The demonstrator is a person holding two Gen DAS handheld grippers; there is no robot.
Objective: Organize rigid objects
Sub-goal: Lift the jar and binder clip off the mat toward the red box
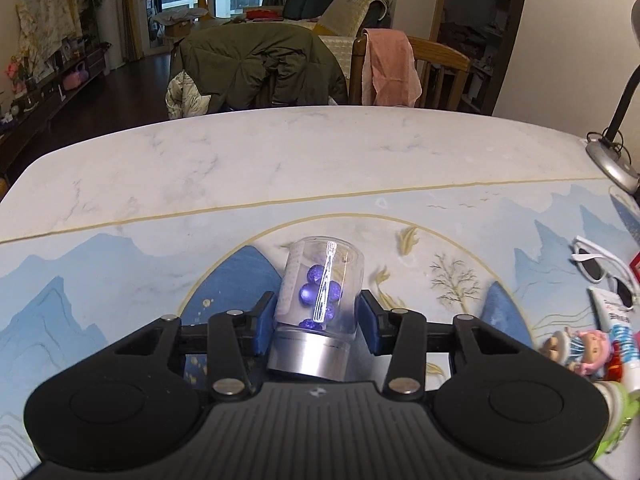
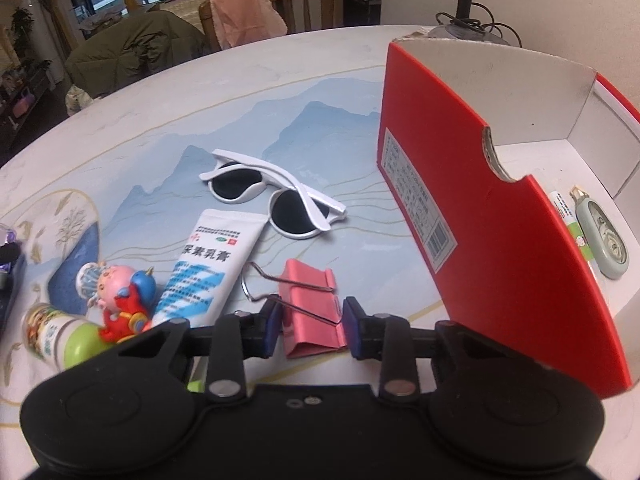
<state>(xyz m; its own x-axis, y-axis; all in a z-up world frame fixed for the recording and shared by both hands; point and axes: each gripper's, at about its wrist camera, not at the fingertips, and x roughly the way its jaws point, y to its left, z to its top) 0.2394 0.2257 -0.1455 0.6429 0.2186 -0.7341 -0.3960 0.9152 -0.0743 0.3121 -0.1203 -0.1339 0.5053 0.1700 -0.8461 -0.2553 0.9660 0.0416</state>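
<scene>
Clear plastic is shining between the fingers of the left gripper (image 1: 318,322). It is a little jar (image 1: 320,296) with blue marbles (image 1: 320,292) inside and a silver cap (image 1: 306,354) at the near end. The jar is leaning a bit, close to the gripper's body, just above the tabletop (image 1: 280,152). The left pad is touching the jar, but a small gap is showing by the right pad, so the gripper is narrow and not yet squeezing it. The jar is looking hard, smooth and slippery, and I think it could crack if dropped. Holding it across the round middle, near the cap, seems best.

The right gripper (image 2: 312,326) is closing down tight on a pink binder clip (image 2: 312,300), pinching its metal body and one wire handle. The clip is lying on the tabletop, near the red box (image 2: 480,200). It is looking light, stiff and hard to break.

The red box is standing open with a glue stick (image 2: 570,222) and a tape roller (image 2: 604,236) already inside. White sunglasses (image 2: 276,204), a cream tube (image 2: 208,264), a toy doll (image 2: 120,300) and a small green bottle (image 2: 60,336) are waiting on the tabletop. The tabletop is smooth, with blue painted mountains. Chairs with a green coat (image 1: 256,68) and a pink cloth (image 1: 390,66) are standing behind it.
</scene>
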